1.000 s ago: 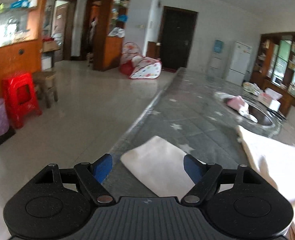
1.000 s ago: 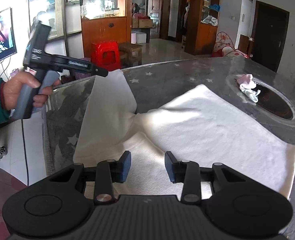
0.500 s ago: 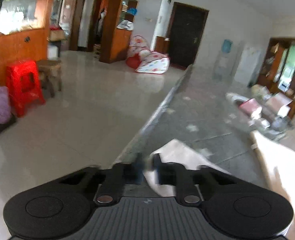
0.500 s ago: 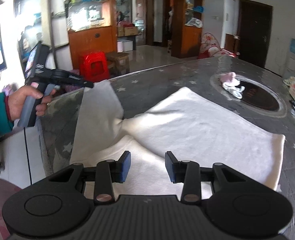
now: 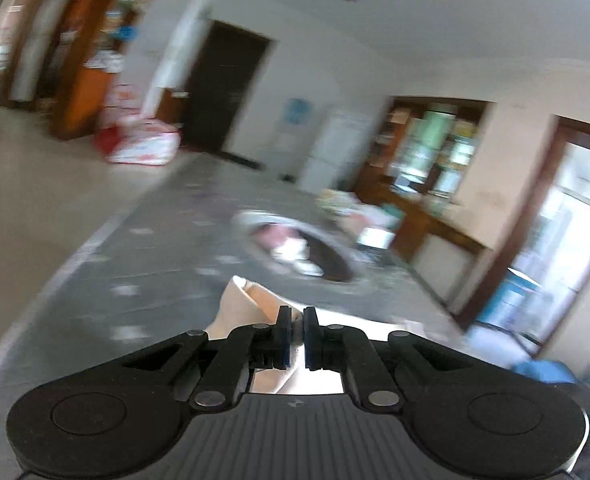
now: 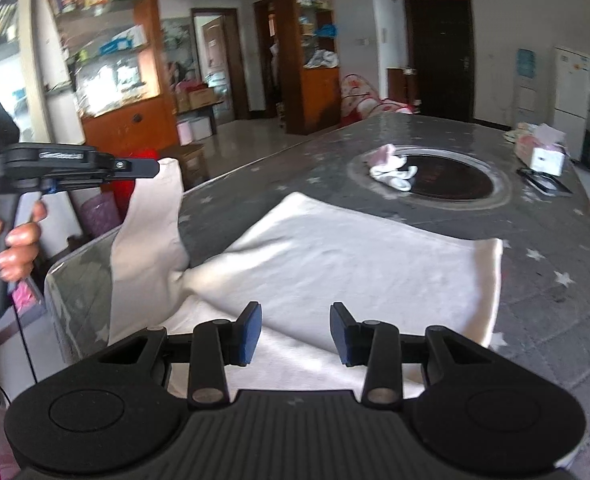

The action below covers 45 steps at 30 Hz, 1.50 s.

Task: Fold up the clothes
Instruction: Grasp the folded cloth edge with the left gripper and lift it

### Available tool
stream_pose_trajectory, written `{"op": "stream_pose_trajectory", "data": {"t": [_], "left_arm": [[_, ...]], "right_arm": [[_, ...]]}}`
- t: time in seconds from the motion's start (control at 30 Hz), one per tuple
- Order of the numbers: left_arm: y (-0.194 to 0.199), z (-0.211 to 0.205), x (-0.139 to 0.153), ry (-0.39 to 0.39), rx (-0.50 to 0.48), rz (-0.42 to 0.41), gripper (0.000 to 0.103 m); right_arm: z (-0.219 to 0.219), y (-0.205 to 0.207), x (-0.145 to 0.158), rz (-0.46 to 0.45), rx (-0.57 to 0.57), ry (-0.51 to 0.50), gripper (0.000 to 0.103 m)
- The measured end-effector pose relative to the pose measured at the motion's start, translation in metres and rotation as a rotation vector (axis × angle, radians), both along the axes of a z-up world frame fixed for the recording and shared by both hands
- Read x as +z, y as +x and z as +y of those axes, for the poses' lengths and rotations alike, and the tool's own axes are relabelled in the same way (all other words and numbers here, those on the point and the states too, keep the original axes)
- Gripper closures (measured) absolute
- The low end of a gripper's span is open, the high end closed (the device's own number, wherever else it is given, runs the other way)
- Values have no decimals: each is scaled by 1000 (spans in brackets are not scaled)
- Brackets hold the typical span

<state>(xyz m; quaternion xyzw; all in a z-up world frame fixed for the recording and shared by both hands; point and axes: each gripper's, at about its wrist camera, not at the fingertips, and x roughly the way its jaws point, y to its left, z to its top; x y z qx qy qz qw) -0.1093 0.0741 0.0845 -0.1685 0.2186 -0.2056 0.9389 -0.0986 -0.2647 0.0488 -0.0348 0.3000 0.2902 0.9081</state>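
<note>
A cream white garment [image 6: 335, 252] lies spread on the grey star-patterned table [image 6: 555, 264]. My left gripper [image 5: 297, 322] is shut on the garment's sleeve [image 5: 247, 304] and holds it lifted above the table. In the right wrist view the left gripper [image 6: 151, 168] holds the sleeve [image 6: 151, 240] up at the table's left corner. My right gripper [image 6: 295, 330] is open and empty, just above the garment's near edge.
A round dark inset [image 6: 447, 180] in the table holds small pink and white cloths [image 6: 391, 168]. A tissue box [image 6: 543, 152] and a phone [image 6: 543, 180] lie at the far right. The table's left edge drops to the floor.
My left gripper shut on the sleeve, then lifted it and swung right. The right gripper stayed open over the garment and shifted slightly.
</note>
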Motion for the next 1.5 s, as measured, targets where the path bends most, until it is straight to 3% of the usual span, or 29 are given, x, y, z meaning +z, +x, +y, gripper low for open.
{"op": "stream_pose_trajectory", "data": {"t": [0.33,0.43,0.47,0.5,0.6,0.7,0.87,1.03,1.07,1.17,1.2,1.5], "left_arm": [[-7,-102,4,-59,-341,-27,95],[-14,-122,0,-46,-432,-31,79],[-19,-123,-1,-25,-440,-41,64],[-23,-125,-3,-4,-448,-51,59],[-35,-110,-10,72,-414,-74,57],[-40,-77,-21,130,-339,-34,49],[-52,-36,-43,216,-233,50,46],[-65,-29,-58,298,-225,64,45],[-66,-30,-60,303,-223,62,43],[-65,-33,-65,315,-216,57,42],[-63,-35,-67,314,-214,59,42],[-66,-38,-77,359,-190,35,44]], "right_arm": [[-52,-3,5,-26,-207,35,65],[-66,-2,4,-4,-252,54,65],[-67,-3,3,3,-255,58,65],[-68,-3,2,10,-254,60,66],[-65,-3,-2,26,-230,59,66],[-59,-3,-5,46,-175,55,66],[-39,-7,-17,100,-76,21,66],[-23,-6,-33,152,-68,-12,68],[-21,-6,-35,158,-70,-22,75],[-13,-12,-36,137,-59,-59,95],[-12,-13,-33,125,-58,-60,97],[0,-28,34,-84,-12,-49,98]]}}
